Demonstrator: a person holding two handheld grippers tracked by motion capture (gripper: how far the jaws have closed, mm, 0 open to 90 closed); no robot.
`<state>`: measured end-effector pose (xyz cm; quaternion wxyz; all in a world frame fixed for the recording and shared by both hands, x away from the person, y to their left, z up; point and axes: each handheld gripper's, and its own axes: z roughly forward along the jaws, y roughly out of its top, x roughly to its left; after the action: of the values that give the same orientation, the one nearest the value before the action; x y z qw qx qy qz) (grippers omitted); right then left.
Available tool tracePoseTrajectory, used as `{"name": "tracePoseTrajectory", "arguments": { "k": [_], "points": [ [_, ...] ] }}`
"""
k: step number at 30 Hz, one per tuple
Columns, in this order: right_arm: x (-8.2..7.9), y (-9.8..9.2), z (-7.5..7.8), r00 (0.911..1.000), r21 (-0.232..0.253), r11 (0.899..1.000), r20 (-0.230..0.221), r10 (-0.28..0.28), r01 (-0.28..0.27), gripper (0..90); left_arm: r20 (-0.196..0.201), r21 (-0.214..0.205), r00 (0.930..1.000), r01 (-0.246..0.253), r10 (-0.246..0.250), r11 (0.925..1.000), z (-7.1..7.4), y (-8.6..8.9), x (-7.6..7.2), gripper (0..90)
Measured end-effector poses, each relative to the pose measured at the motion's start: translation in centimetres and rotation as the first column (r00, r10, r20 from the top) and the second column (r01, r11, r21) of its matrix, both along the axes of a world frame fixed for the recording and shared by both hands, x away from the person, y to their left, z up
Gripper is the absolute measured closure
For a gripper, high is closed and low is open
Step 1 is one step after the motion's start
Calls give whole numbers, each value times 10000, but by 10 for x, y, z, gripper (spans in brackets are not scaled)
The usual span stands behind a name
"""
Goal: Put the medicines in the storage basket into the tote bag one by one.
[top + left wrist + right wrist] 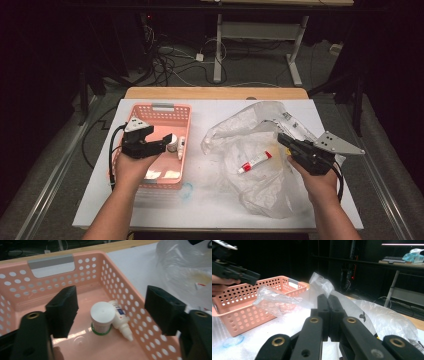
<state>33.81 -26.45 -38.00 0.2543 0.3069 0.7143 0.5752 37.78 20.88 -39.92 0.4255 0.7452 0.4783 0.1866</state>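
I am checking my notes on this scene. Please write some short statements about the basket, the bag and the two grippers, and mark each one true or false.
1. The pink basket holds a white-capped jar. True.
2. The left gripper grips that jar. False: it is open above it.
3. The right gripper is shut on the plastic bag. True.
4. The red-capped tube lies in the basket. False: it lies at the bag.
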Motion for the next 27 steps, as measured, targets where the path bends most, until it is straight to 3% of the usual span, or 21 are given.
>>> {"name": "tracePoseTrajectory", "arguments": {
  "k": [4,8,13,18,20,24,27],
  "points": [
    [0,0,0,10000,-20,10000,-17,5,-5,900,-744,3,9972,-4,4,10000,-8,-1,21,333],
    [0,-1,-1,10000,65,10000,-68,-25,25,900,-1547,661,9879,241,-136,9975,-18,-10,38,304],
    [0,-2,0,10000,78,10000,9,-17,17,900,-2621,956,9647,515,-248,9941,-30,-22,53,306],
    [0,-3,0,10000,80,10000,-34,-54,55,900,-2932,1827,9560,622,-60,9812,-36,-33,58,396],
    [0,-3,1,10000,89,9999,44,-59,59,900,-2966,1805,9550,542,18,9821,-37,-31,59,472],
    [0,-4,1,10000,90,9999,56,-52,51,900,-2989,1764,9543,578,-25,9826,-37,-28,59,485],
    [0,-4,1,10000,114,9999,17,-67,67,900,-2975,1957,9545,397,207,9799,-36,-24,60,486]
  ]
}}
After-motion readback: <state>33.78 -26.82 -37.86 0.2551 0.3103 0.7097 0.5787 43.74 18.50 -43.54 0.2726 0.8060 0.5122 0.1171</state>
